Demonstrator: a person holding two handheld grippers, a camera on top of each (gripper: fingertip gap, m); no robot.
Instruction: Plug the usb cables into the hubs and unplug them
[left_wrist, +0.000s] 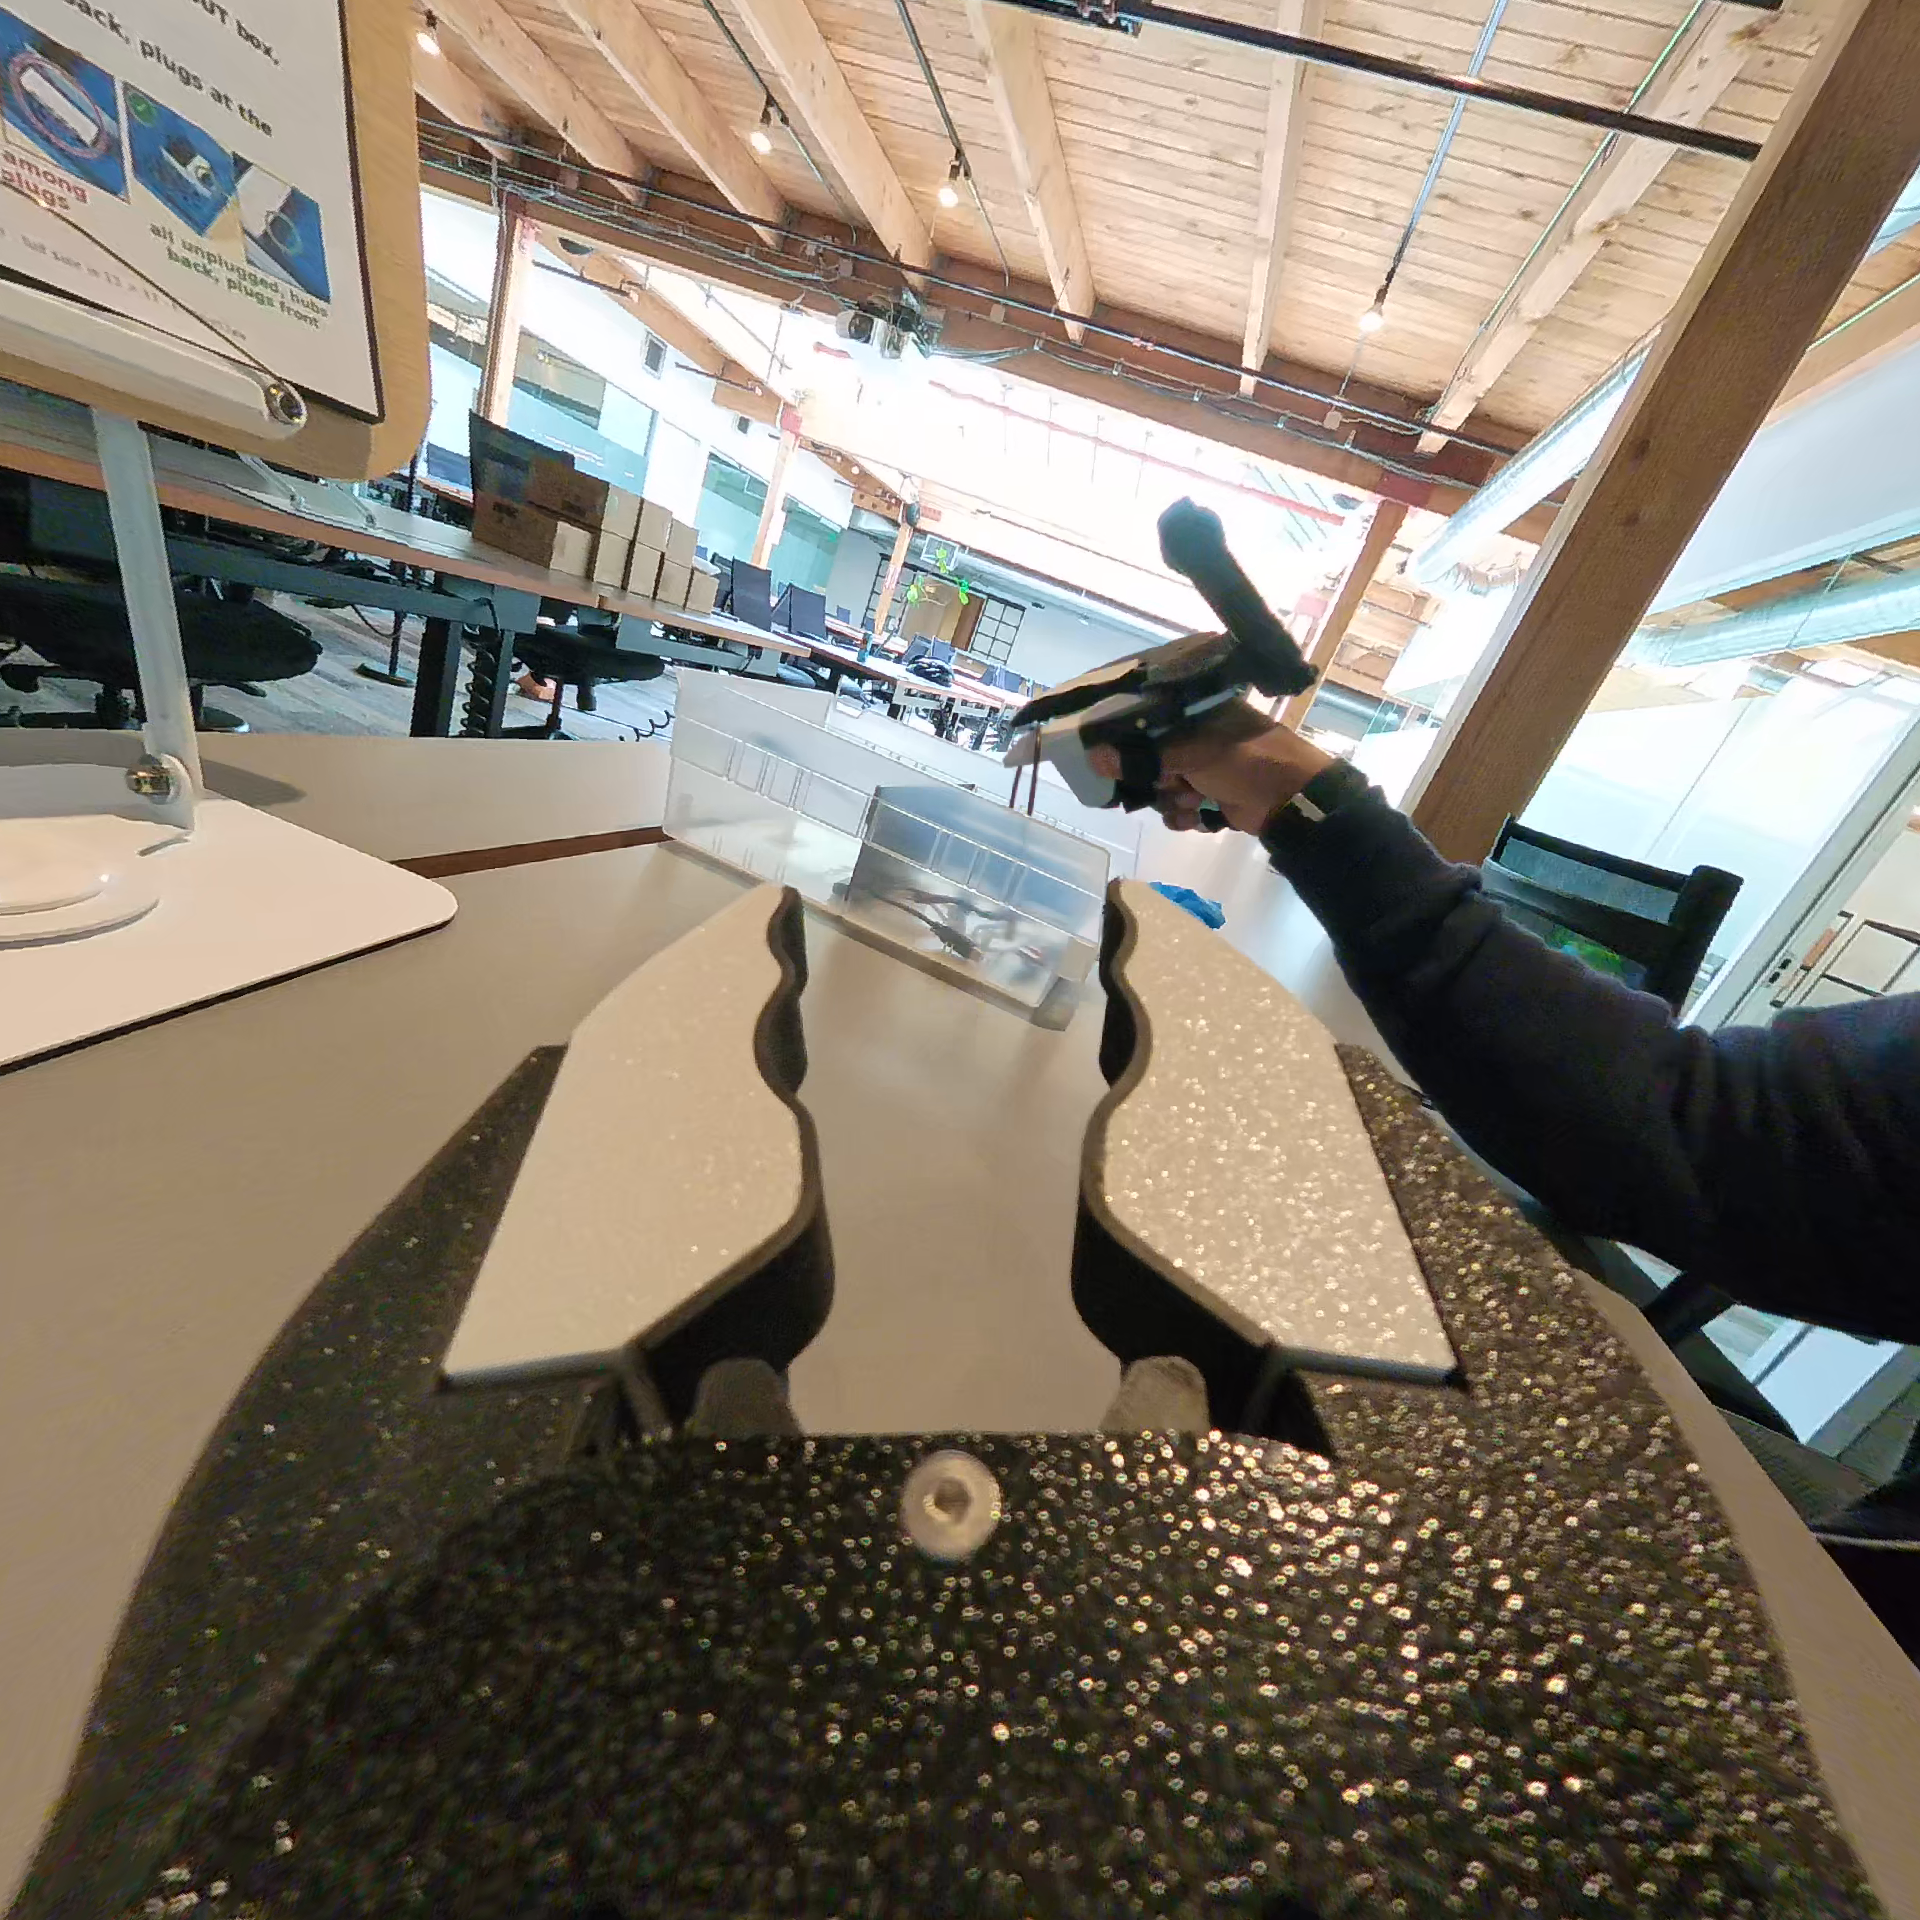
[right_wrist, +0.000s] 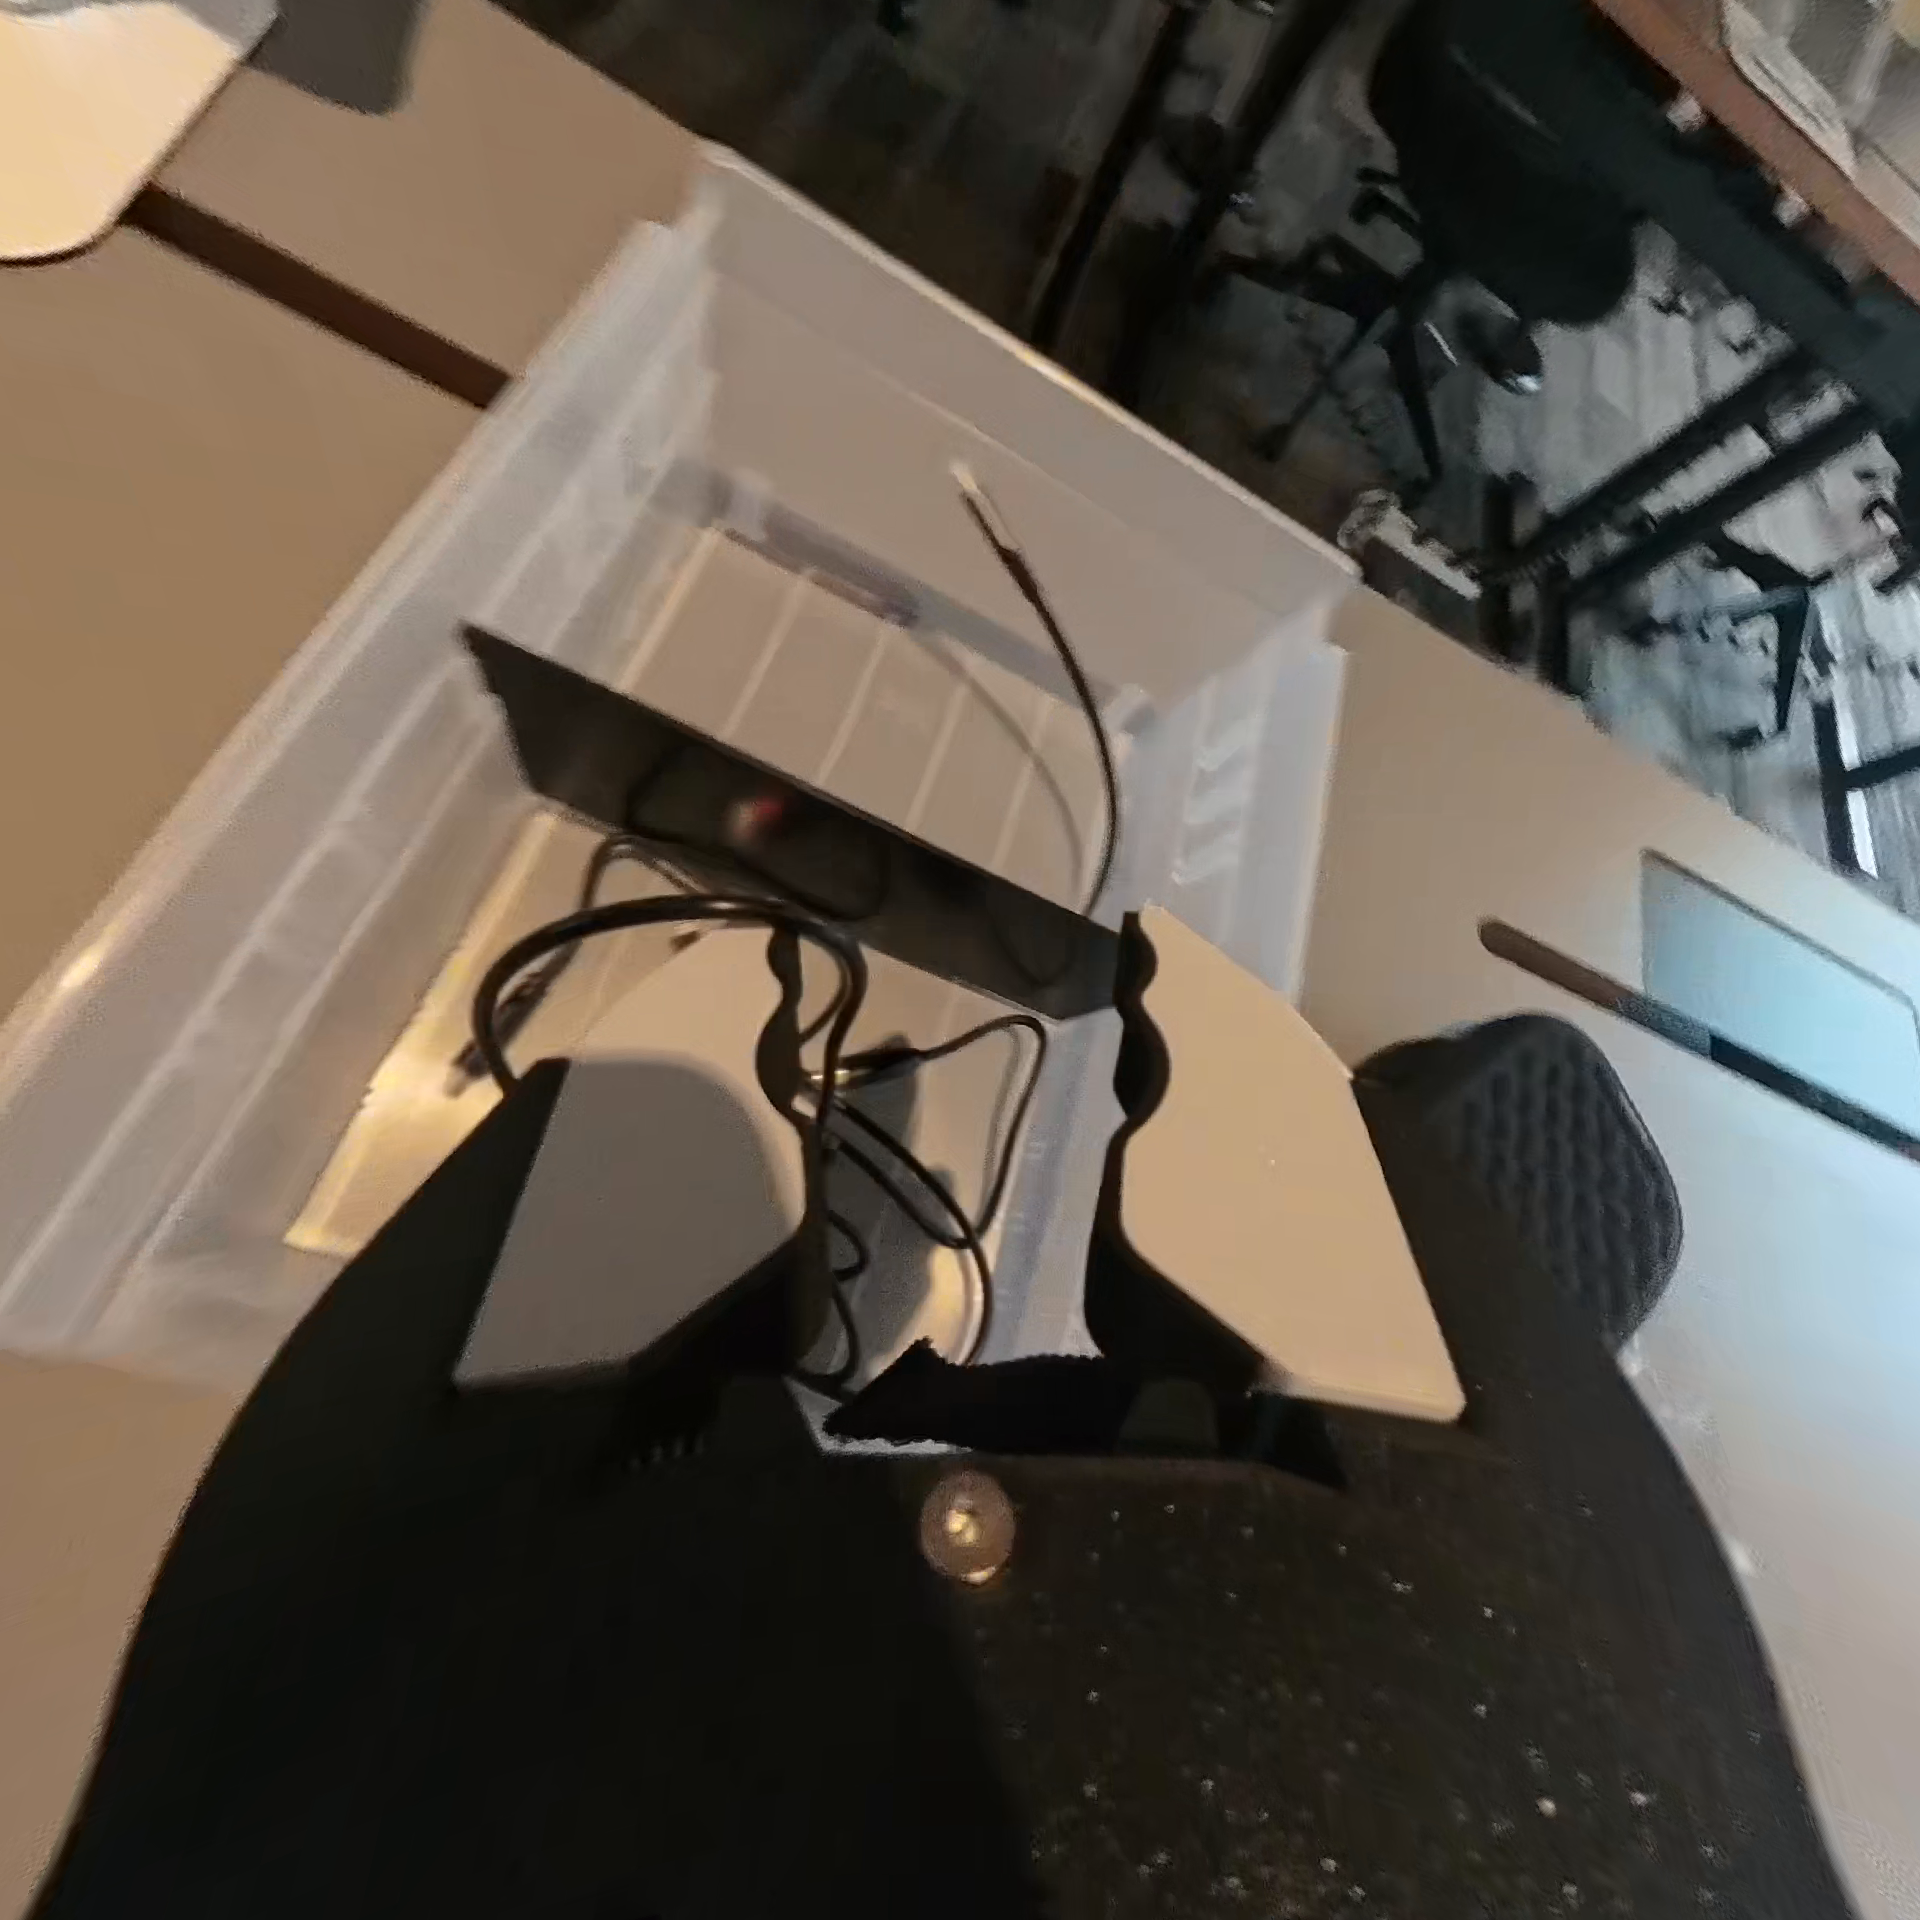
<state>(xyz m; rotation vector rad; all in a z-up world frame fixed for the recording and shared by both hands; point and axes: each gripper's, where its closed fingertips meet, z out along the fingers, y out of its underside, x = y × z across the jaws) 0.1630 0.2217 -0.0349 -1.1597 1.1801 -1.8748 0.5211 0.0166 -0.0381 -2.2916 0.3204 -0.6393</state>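
USB cables (right_wrist: 831, 1039) lie tangled in the clear bin (right_wrist: 312, 935) beneath the right hand-held gripper (right_wrist: 951, 1049), fingers apart.

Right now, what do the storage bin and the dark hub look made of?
The storage bin looks like frosted translucent plastic: the table shows through its ribbed walls. The dark hub seems glossy black plastic, perhaps coated metal; it reflects light, but blur leaves this open.
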